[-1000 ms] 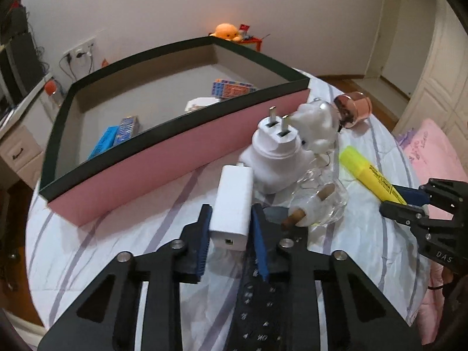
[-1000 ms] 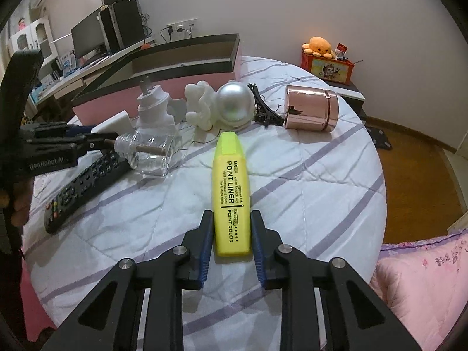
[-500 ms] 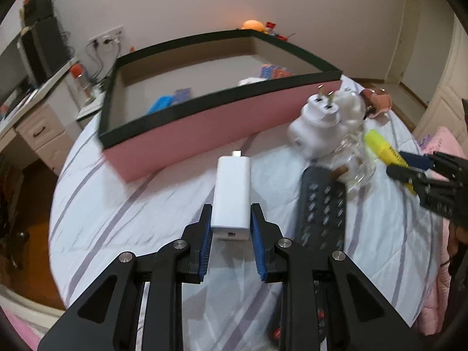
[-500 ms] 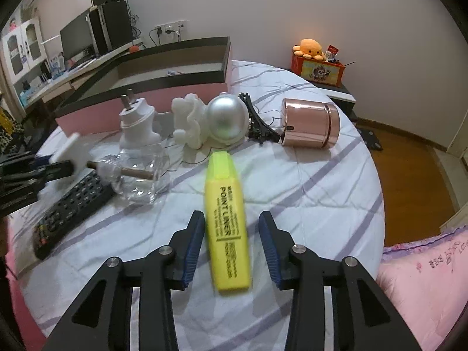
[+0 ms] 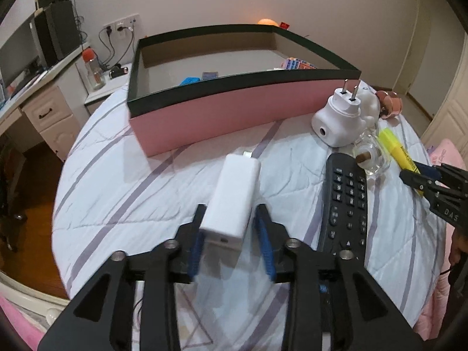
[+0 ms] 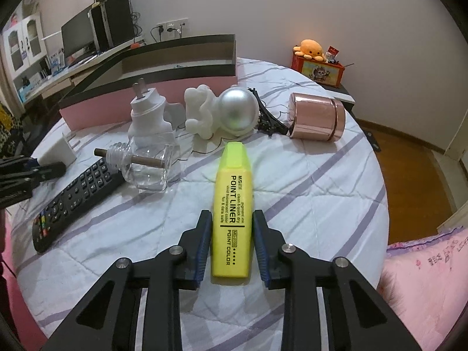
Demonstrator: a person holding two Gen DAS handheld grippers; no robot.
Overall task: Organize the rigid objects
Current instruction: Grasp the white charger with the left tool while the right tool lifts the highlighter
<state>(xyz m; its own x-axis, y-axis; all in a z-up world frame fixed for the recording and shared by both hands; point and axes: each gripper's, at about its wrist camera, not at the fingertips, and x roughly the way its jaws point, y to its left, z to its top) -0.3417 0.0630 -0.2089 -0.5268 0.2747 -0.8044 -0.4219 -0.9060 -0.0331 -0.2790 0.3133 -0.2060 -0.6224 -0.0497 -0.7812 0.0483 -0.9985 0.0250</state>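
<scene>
The left hand-held gripper (image 5: pixel 231 235) straddles a white rectangular plastic charger block (image 5: pixel 234 197), its blue-padded jaws opening and standing slightly off the block's sides, which lies on a round surface (image 5: pixel 122 193) covered in a white quilted cloth with purple stripes. The right hand-held gripper (image 6: pixel 231 235) is closing its jaws around the base of a fluorescent yellow highlighter pen (image 6: pixel 233 209) lying flat on the same cloth; thin gaps show beside the pen, so a firm clamp cannot be told. Just beside the charger lies a long black remote control (image 5: pixel 346 197). Beyond it rest a clear glass bottle with a brown wick (image 6: pixel 146 168) on its side and a white plastic plug-in unit with two metal prongs (image 5: pixel 340 117), then a white sculpted ornament (image 6: pixel 200 115), a silver dome (image 6: pixel 238 111) and a rose-gold metal cylinder (image 6: pixel 317 117). At the far edge sits a large shallow pink cardboard box with a dark green rim (image 5: pixel 234 114); inside it are a blue flat item (image 5: pixel 189 80), a dark card-like item (image 5: pixel 210 74) and a colourful patterned pack (image 5: pixel 298 64).
</scene>
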